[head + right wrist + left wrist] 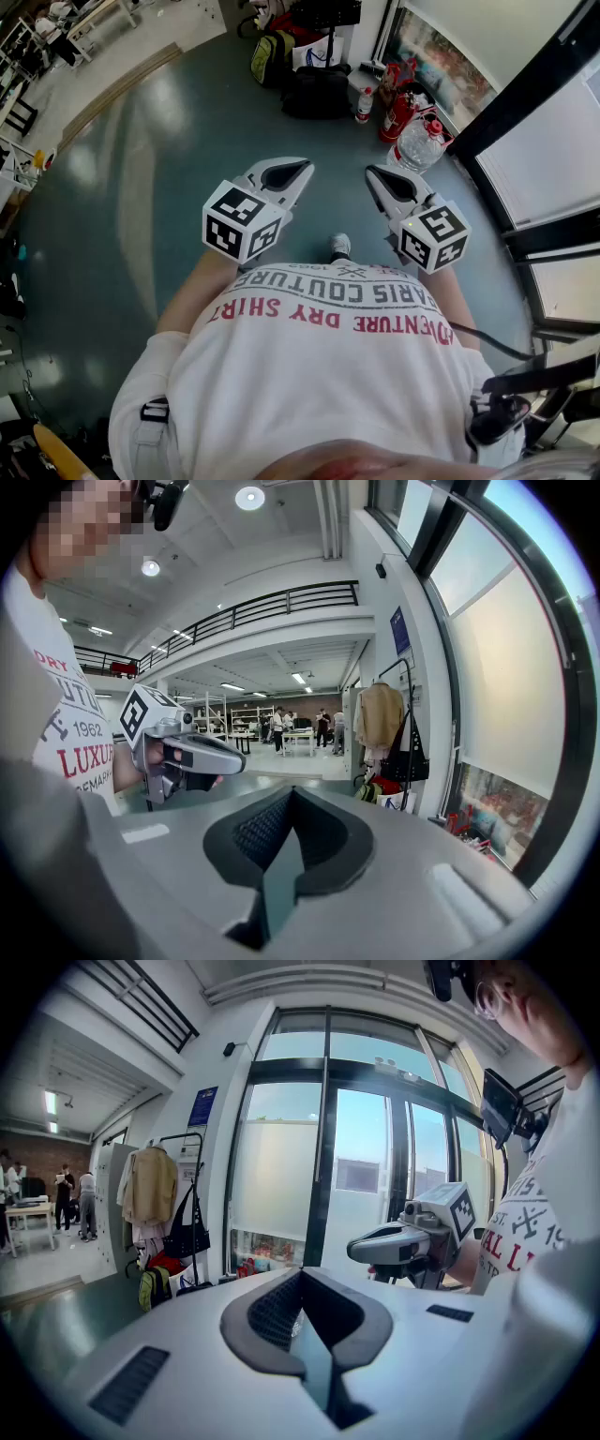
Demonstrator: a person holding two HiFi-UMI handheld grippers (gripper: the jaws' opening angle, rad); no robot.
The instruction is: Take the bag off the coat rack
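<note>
A black handbag (187, 1237) hangs by its straps from a dark coat rack (196, 1162) far across the room, beside a beige coat (150, 1185). The right gripper view shows the same bag (405, 761) and rack (406, 682) by the window wall. My left gripper (298, 171) and right gripper (373, 176) are held side by side in front of the person's chest, well short of the rack. Both are shut with nothing between the jaws. Each shows in the other's view: the right gripper (361, 1249), the left gripper (236, 757).
Below the rack lie a yellow-green backpack (270, 56) and a black bag (317, 89) on the grey floor. Red fire extinguishers (398, 108) and a large water bottle (419, 141) stand by the window frame. People and tables (300, 733) are far back.
</note>
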